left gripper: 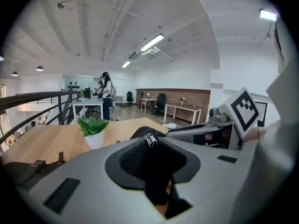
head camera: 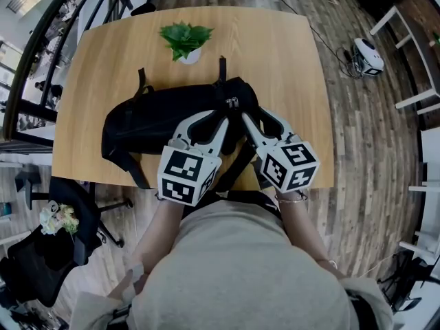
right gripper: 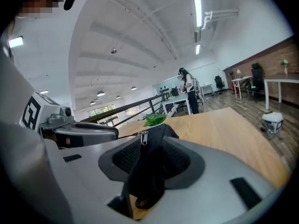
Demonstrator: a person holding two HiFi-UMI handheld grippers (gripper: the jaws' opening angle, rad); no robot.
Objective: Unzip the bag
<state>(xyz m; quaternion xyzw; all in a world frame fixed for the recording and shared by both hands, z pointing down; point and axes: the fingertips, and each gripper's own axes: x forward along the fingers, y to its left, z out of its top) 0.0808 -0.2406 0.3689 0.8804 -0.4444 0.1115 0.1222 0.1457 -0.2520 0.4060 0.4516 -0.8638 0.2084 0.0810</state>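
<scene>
A black backpack (head camera: 158,126) lies on its side on the wooden table (head camera: 275,53). Its two metal zipper pulls (head camera: 234,103) sit together at the bag's right end. My left gripper (head camera: 225,117) and right gripper (head camera: 243,115) reach in side by side, tips just short of the pulls. In the left gripper view the pulls (left gripper: 150,139) show in the narrow gap at the jaw tips, with black fabric behind. The right gripper view has one zipper pull (right gripper: 143,136) and the bag's ridge in a wider gap. Neither pair of jaws visibly presses on anything.
A small potted plant (head camera: 185,41) stands behind the bag. Straps hang over the table's near edge by my body. An office chair (head camera: 48,246) is at the lower left, and a white device (head camera: 366,55) lies on the floor to the right.
</scene>
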